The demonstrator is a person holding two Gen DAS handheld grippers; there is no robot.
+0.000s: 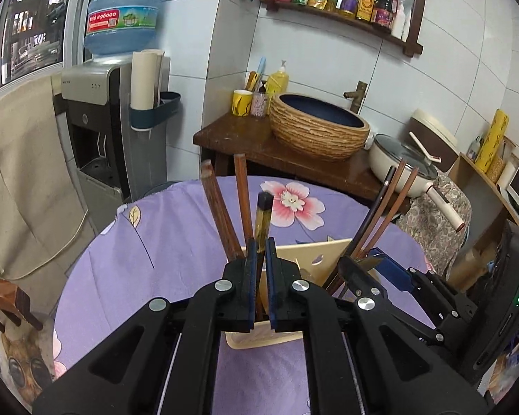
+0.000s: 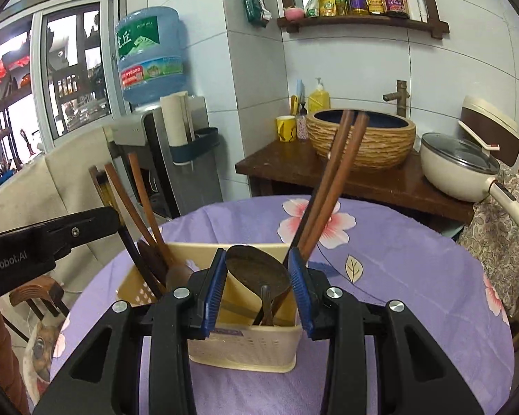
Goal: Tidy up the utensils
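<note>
A cream plastic utensil holder (image 2: pixel 245 346) stands on the purple floral tablecloth (image 2: pixel 398 276); it also shows in the left wrist view (image 1: pixel 328 249). My left gripper (image 1: pixel 261 252) is shut on a dark-tipped amber chopstick (image 1: pixel 263 218) that stands in the holder's left compartment beside brown chopsticks (image 1: pixel 221 214). My right gripper (image 2: pixel 257 269) is open above the holder's right compartment, its pads on either side of a wooden ladle (image 2: pixel 259 269). More brown chopsticks (image 2: pixel 335 173) lean out of that compartment. The right gripper shows in the left wrist view (image 1: pixel 373 266).
A dark wooden counter (image 2: pixel 363 180) behind the table carries a woven basin (image 2: pixel 361 138), a yellow mug (image 2: pixel 286 128) and a cream lidded pan (image 2: pixel 460 166). A water dispenser (image 1: pixel 100 121) stands at the left. A wooden chair (image 1: pixel 7 301) sits at the table's left edge.
</note>
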